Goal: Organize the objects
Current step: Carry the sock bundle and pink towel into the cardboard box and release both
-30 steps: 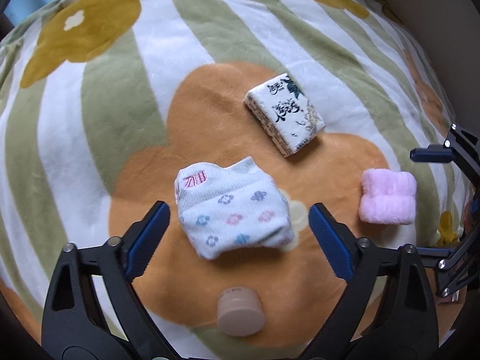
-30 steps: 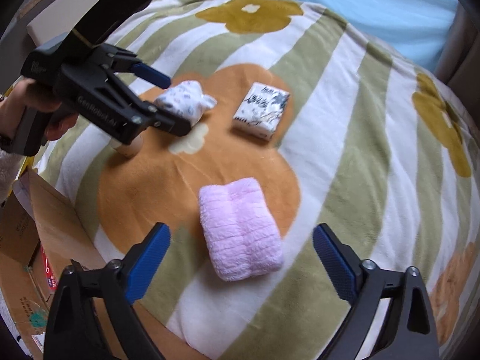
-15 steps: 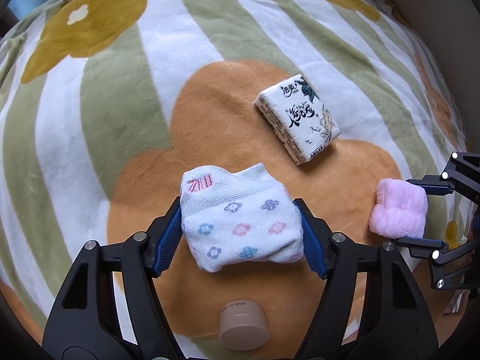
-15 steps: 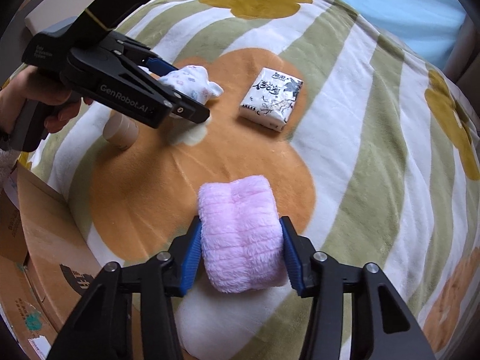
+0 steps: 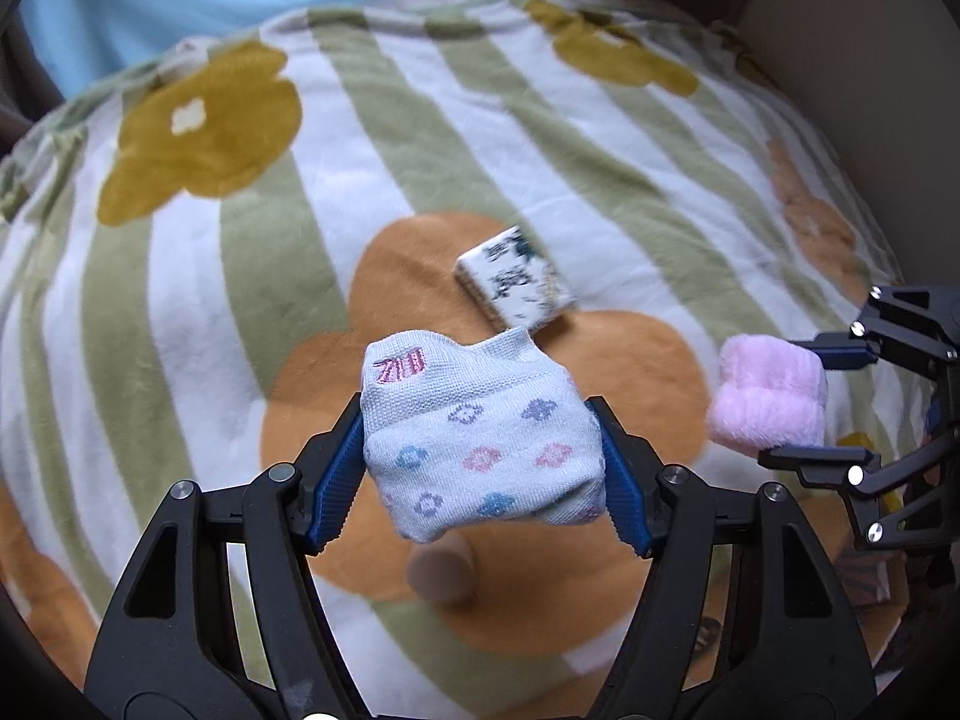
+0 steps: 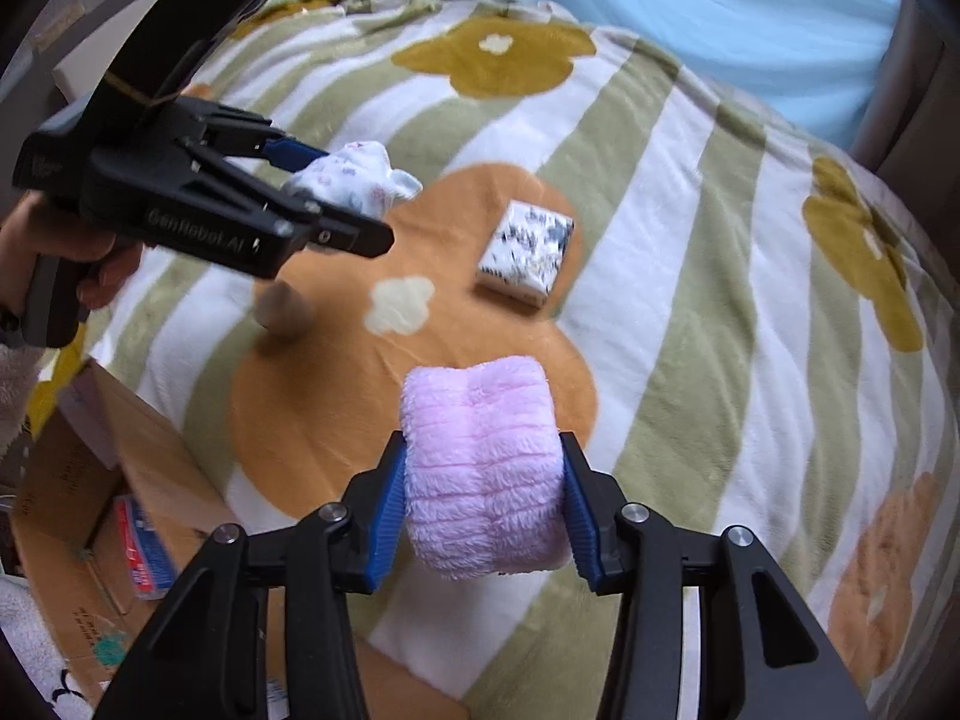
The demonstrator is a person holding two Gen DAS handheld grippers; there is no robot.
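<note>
My left gripper [image 5: 480,474] is shut on a white folded sock [image 5: 480,444] with small coloured flowers and holds it above the blanket; it also shows in the right wrist view [image 6: 351,177]. My right gripper [image 6: 483,501] is shut on a pink fluffy folded cloth [image 6: 483,468], lifted off the blanket; the cloth also shows in the left wrist view [image 5: 768,396]. A white tissue pack [image 6: 527,252] with dark print lies on the orange flower patch and also shows in the left wrist view [image 5: 515,283]. A small beige jar [image 6: 282,309] stands near the blanket's edge.
The striped flower blanket [image 6: 720,240] covers the surface. An open cardboard box [image 6: 78,498] with a red and blue packet [image 6: 141,546] inside sits below the blanket's left edge. Light blue fabric [image 6: 690,6] lies behind.
Both grippers shut on their items, the sock and the pink cloth, and have lifted them off the blanket. The cameras now sit higher and tilt up.
</note>
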